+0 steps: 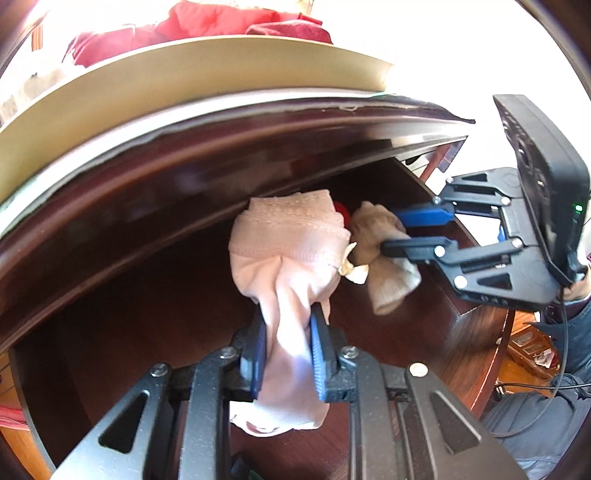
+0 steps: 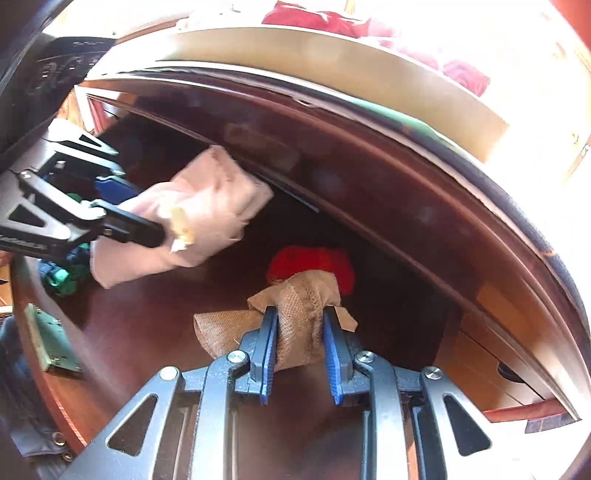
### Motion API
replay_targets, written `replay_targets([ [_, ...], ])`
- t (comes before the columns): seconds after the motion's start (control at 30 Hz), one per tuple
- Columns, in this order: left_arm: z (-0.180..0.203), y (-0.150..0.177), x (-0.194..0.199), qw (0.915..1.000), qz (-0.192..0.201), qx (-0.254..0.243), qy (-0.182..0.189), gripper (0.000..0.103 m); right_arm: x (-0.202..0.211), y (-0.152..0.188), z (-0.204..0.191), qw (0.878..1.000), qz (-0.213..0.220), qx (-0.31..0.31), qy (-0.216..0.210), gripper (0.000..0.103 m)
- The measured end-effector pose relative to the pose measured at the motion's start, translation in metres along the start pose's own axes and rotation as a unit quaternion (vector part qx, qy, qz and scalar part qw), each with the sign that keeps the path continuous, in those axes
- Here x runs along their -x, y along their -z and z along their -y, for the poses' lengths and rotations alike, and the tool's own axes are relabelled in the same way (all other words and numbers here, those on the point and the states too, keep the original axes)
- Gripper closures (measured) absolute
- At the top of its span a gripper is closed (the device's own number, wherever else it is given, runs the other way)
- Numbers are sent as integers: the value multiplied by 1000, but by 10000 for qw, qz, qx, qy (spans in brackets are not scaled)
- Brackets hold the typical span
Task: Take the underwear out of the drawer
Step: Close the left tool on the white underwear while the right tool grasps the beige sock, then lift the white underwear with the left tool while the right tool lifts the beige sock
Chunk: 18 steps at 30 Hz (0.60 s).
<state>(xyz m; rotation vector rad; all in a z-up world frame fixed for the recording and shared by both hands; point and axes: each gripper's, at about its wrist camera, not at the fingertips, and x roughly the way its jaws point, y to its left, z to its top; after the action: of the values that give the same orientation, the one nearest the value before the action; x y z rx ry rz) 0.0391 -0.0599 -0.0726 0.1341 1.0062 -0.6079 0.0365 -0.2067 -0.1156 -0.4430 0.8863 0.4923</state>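
- So the pink underwear [image 1: 284, 251] is already pinched in the left gripper [image 1: 288, 354], both blue pads squeezed onto the bunched fabric. It's hanging in the air above the dark wood floor of the drawer [image 1: 129, 314], not resting on it as far as I can tell. A small cream tag or bow [image 1: 351, 269] dangles off the side.
- The beige underwear [image 2: 299, 317] (mesh-looking knit) is clamped in the right gripper [image 2: 301, 339] the same way, with the cloth wadded between the fingers. From the left wrist view it looks lifted too, just beside the pink one, maybe touching it.
- Both pieces look to be over the drawer opening, under the overhanging table edge [image 1: 221, 147], so I'd call them grabbed and lifted but not actually out yet.
- What's left: a red garment [image 2: 310, 264] sits at the back of the drawer right behind the beige one, and a green and blue bundle [image 2: 64, 273] lies over at the left side. Can't tell if either is underwear.
- My guess is roughly halfway: grabs done, still need to pull both clear and set them down.
- Up top there's a tan tray [image 1: 184, 74] with red cloth [image 1: 221, 22] piled in it.
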Motion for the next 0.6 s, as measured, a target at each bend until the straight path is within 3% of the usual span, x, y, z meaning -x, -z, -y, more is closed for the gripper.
replay_targets([
  [0.33,-1,-1,9,9992,247,-33,-313,84,27,19,16,9970,485,-471,-375,77],
  [0.6,9,2,4,9978,244,-253,-557,85,40,24,42,9953,665,-571,-413,77],
])
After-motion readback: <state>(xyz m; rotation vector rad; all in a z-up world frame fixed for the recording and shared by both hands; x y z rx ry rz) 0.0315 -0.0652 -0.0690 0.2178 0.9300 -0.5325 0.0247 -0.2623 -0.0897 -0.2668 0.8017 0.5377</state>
